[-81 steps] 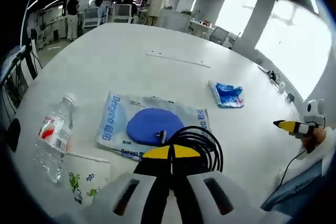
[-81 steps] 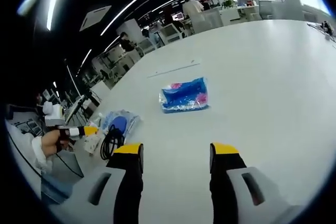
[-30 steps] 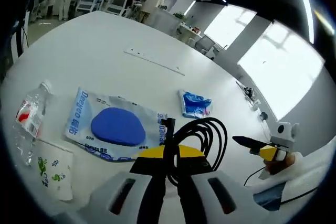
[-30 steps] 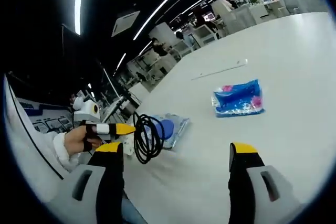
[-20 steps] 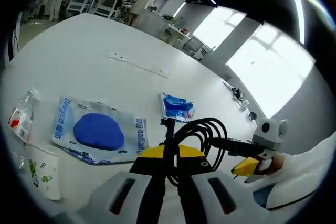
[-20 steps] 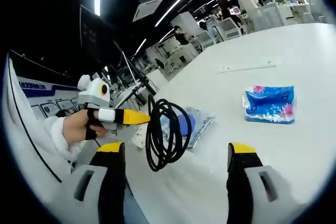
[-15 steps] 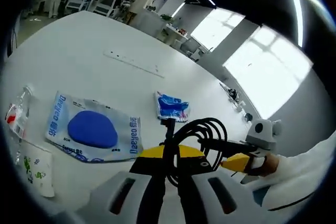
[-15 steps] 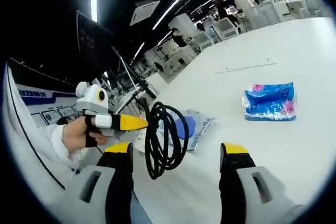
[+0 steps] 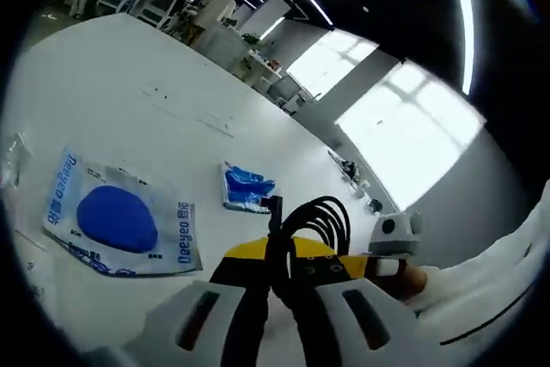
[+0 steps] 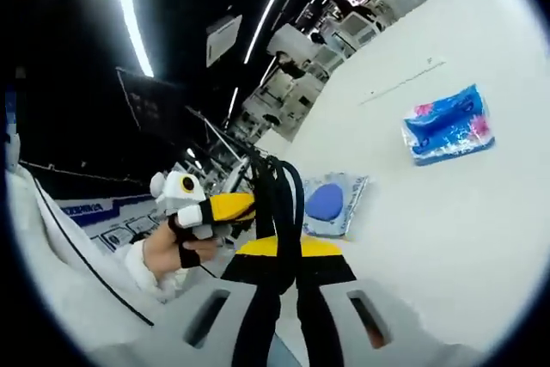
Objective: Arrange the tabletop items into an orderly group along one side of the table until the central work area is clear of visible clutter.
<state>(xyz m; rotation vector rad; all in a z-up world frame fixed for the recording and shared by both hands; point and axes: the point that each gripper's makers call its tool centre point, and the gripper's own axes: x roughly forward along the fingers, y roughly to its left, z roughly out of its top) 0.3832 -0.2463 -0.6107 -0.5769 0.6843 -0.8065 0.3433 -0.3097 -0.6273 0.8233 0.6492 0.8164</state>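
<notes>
Left gripper view: the left gripper (image 9: 277, 257) is seen with its jaws drawn together on a coiled black cable (image 9: 311, 219), which is held up off the white table (image 9: 129, 118); the loops rise just above and to the right of the yellow jaw tips. The right gripper (image 9: 348, 266) is seen close in on the right, its yellow tip touching or just beside the coil, a hand (image 9: 411, 281) behind it. Ahead and to the left of the jaws, a flat plastic package with a blue disc (image 9: 116, 220) lies on the table. A small blue packet (image 9: 245, 189) lies further ahead, almost in line with the jaws, well apart from the coil.

Right gripper view: the right gripper (image 10: 284, 257) is closed onto the same black cable (image 10: 279, 204), whose strands run up from between its jaws. The left gripper (image 10: 232, 207) is met just left of the strands, gripped by a hand (image 10: 163, 255). The disc package (image 10: 331, 203) lies just beyond the jaws to the right; the blue packet (image 10: 449, 125) lies far off to the upper right on the table (image 10: 464, 212).
</notes>
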